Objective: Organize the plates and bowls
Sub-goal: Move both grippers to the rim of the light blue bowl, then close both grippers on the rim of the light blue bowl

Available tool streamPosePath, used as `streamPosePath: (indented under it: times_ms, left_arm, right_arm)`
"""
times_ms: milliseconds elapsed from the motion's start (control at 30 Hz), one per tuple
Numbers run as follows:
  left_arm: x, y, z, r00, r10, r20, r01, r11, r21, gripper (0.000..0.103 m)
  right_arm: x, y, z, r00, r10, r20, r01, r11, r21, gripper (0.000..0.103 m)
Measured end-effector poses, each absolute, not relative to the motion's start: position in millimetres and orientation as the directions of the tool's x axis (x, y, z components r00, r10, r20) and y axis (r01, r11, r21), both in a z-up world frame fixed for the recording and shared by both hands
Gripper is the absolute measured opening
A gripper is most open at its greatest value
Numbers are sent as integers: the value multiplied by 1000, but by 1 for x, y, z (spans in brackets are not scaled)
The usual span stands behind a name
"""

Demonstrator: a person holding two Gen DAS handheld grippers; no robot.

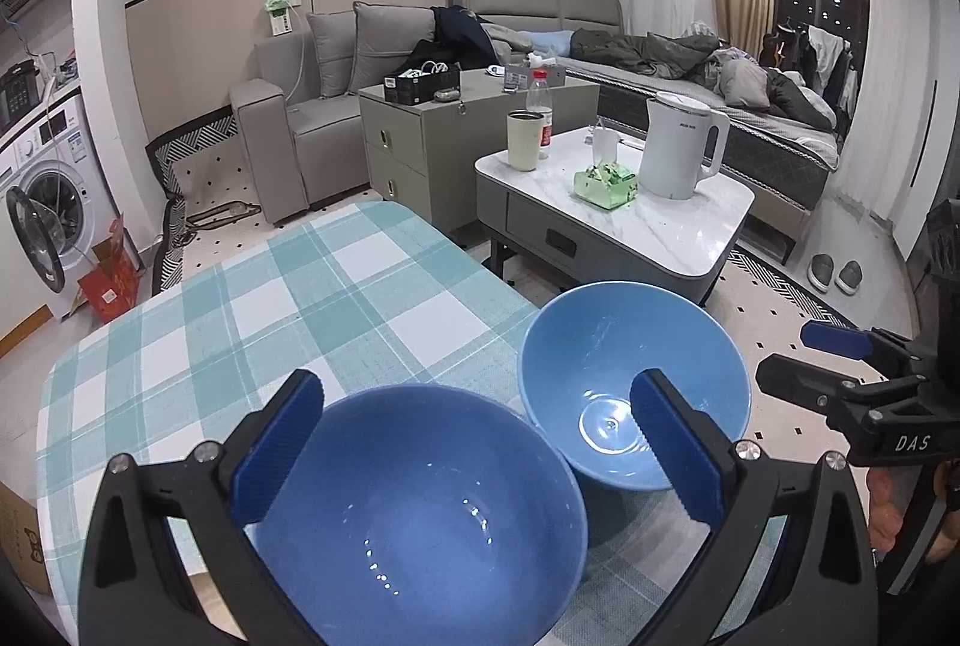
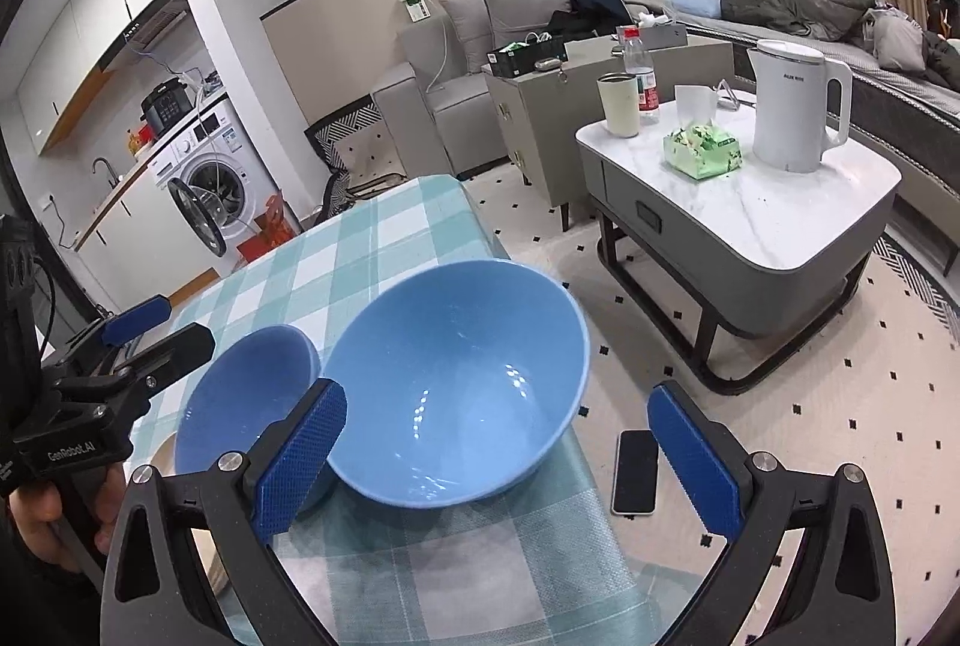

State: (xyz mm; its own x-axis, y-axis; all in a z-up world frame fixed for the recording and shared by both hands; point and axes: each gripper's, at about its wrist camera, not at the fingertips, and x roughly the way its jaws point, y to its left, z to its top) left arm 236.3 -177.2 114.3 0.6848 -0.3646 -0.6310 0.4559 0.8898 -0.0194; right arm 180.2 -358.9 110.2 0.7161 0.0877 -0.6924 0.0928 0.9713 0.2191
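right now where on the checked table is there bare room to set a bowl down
The far half of the checked tablecloth, from the two bowls to the far edge, is bare. The near right corner is crowded: the darker blue bowl and the lighter blue bowl sit rim to rim, the lighter one near the right edge, with the left gripper and right gripper over them, jaws open.

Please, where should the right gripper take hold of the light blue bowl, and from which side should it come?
Grip the thin rim of the light blue bowl on its right edge, one finger inside and one outside. The bowl has no handle and is too wide to span. Its left side sits against the darker blue bowl, so the open right side, near the table edge, is probably easiest for the right gripper.
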Motion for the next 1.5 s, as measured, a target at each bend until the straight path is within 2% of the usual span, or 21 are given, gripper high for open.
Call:
streamPosePath:
  times_ms: [367,833,1000,1067,1267,1367,1500]
  left_arm:
    - [258,-200,97,600,-434,-672,520,850,-84,103]
    - [278,-231,77,549,-409,-729,534,842,-71,101]
    - [282,-237,67,523,-395,-755,534,842,-70,86]
    - [283,-239,64,513,-391,-764,534,843,-72,70]
    - [281,-245,60,492,-373,-786,545,836,-55,49]
    - [282,-246,58,486,-369,-793,547,835,-53,43]
    - [281,-245,58,489,-359,-795,540,840,-47,37]
  right_arm:
    - [190,-372,93,685,97,-722,123,962,245,102]
    - [201,-371,73,644,134,-754,111,958,265,102]
    - [201,-375,69,636,174,-752,93,950,299,102]
    - [201,-376,68,641,183,-745,91,946,311,102]
    - [202,-382,64,639,218,-738,103,926,362,102]
    - [203,-381,61,628,218,-747,110,926,362,101]
    - [205,-380,55,607,217,-764,115,928,355,82]
